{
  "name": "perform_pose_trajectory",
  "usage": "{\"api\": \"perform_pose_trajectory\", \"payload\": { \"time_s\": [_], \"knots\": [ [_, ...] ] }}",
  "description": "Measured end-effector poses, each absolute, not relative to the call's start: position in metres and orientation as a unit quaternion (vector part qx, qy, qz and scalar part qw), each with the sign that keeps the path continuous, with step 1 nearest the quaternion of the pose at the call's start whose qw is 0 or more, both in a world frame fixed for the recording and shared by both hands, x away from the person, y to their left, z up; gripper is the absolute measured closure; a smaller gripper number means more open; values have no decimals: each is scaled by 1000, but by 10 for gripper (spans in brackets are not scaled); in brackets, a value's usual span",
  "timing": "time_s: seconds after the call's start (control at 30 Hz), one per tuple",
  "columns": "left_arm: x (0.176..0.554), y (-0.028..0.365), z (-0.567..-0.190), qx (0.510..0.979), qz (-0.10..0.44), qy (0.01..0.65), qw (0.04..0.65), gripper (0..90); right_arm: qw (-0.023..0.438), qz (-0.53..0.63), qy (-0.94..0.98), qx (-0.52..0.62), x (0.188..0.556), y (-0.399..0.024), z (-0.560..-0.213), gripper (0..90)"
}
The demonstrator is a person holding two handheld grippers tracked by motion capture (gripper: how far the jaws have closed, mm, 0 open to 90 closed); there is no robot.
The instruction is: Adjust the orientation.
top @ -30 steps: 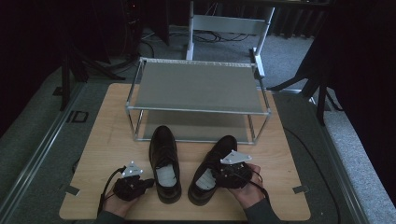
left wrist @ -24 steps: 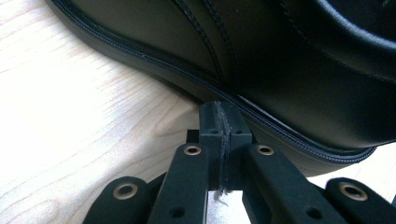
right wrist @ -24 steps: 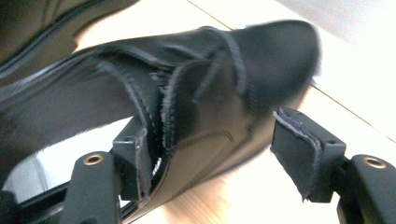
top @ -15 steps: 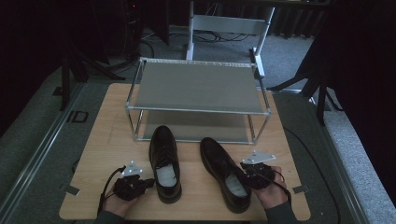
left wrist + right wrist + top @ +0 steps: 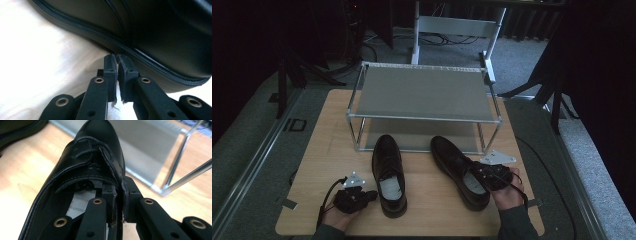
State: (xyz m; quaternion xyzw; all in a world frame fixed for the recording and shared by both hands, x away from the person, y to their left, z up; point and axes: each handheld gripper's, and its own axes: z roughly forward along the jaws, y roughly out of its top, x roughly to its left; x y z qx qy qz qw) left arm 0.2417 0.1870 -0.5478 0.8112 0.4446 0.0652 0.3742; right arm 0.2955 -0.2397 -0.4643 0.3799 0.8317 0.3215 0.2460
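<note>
**High view: pair of black lace-up shoes before the shoe rack, right one gripped**

High view shows two black leather dress shoes on the wooden table [image 5: 322,150], just in front of the two-tier metal shoe rack [image 5: 422,92]. Left shoe [image 5: 388,172] flat on its sole, toe toward the rack. Right shoe [image 5: 457,167] angled, toe toward the rack's lower shelf.

Right gripper [image 5: 120,192] clamped on the right shoe's collar edge beside the laces, one jaw inside the opening, the other outside; jaws just closed onto that thin leather wall. Left gripper [image 5: 116,61] low on the table beside the left shoe's welt, tips at the sole edge; jaws nearly together with a thin slit between them, just eased apart slightly, nothing held.

Handling, as a judgement: moderately heavy, stiff in sole and heel, softer and pliable in the upper. Smooth polished leather likely slippery at toe and flanks. Best hold probably the collar rim or heel counter, where a thin firm edge fits between the pads. Rim grip off-centre, so toe likely to sag when lifted.
</note>
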Motion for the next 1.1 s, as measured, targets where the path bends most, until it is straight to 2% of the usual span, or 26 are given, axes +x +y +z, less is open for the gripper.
{"api": "perform_pose_trajectory", "payload": {
  "time_s": [0.3, 0.43, 0.6, 0.9, 1.1],
  "knots": [
    [277, 198, -545, 792, 113, 477, 365, 831, 249, 311, 830, 389, 314, -235, -474, 819],
    [290, 197, -548, 794, 112, 470, 369, 833, 243, 313, 831, 390, 314, -236, -475, 813],
    [292, 191, -548, 796, 114, 463, 371, 893, 241, 317, 831, 389, 313, -237, -477, 808],
    [293, 157, -547, 809, 103, 433, 383, 896, 238, 322, 833, 382, 312, -236, -477, 808],
    [290, 143, -548, 811, 94, 426, 391, 896, 210, 331, 845, 364, 309, -234, -476, 810]
  ]
}}
